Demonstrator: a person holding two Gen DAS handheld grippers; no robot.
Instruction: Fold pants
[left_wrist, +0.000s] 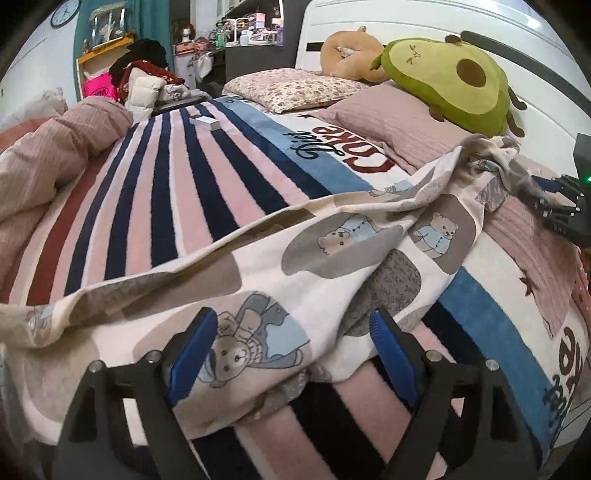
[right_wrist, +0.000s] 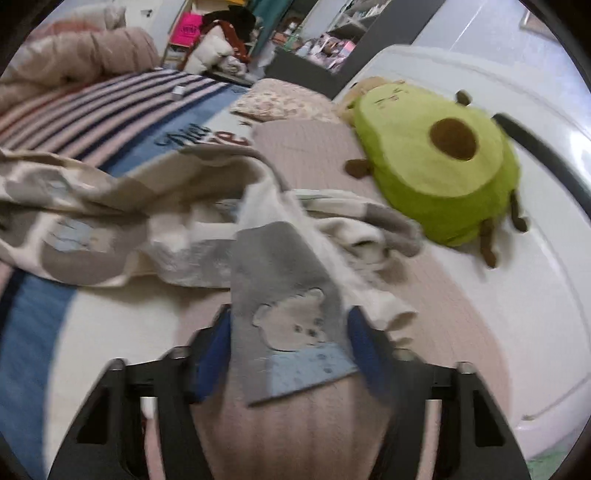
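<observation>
The pants (left_wrist: 332, 243) are cream with grey patches and bear prints, stretched across the striped blanket (left_wrist: 166, 192) on the bed. My left gripper (left_wrist: 291, 350) is open, its blue pads on either side of one end of the pants that lies between them. My right gripper (right_wrist: 290, 350) has a grey bear-print part of the pants (right_wrist: 288, 302) between its blue pads; the view is blurred. The right gripper also shows in the left wrist view (left_wrist: 557, 199) at the far right, with the other end of the pants at its fingers.
A green avocado plush (left_wrist: 450, 81) and an orange plush (left_wrist: 351, 51) lie on pink pillows (left_wrist: 399, 118) by the white headboard (left_wrist: 406, 22). A rumpled pink duvet (left_wrist: 48, 151) is at the left. A small white box (left_wrist: 205, 122) sits on the blanket.
</observation>
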